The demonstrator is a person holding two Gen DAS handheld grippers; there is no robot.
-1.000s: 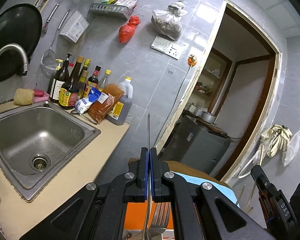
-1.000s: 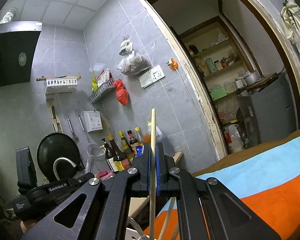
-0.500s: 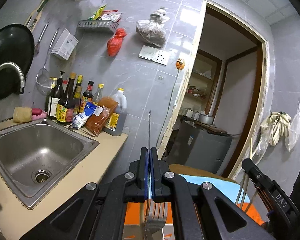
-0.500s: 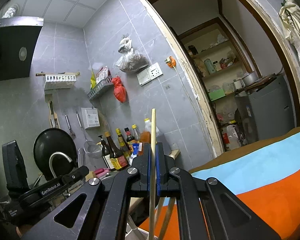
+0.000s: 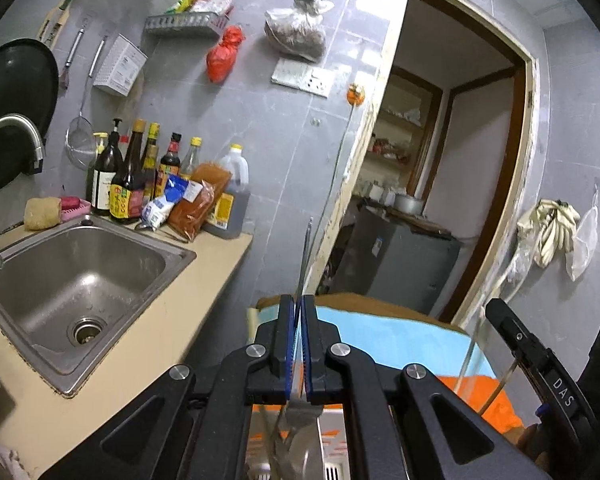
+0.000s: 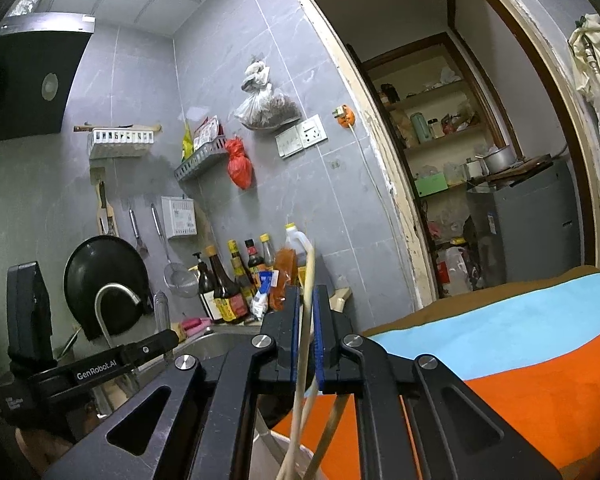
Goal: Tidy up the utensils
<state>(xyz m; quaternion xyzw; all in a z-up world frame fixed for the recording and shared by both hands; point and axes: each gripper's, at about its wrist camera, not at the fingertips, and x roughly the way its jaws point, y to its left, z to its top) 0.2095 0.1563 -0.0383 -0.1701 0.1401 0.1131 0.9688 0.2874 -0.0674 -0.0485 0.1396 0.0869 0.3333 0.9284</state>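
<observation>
Steel is seen between the blue pads of the left gripper [image 5: 297,344] — a fork [image 5: 305,264] is clamped there, its thin handle pointing to 12 o'clock and its tines hanging below, over a metal holder [image 5: 332,452]. In the right gripper [image 6: 306,340] a wooden chopstick [image 6: 307,292] is seen leaning; the jaws have just been opening, and the pads are no longer pressed on it. Its lower end is found beside other chopsticks [image 6: 332,424] — at 6 o'clock.

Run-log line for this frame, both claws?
left claw: shut on metal utensil, handle upright | right claw: jaws just opening, chopstick loose and tilted in the gap
</observation>
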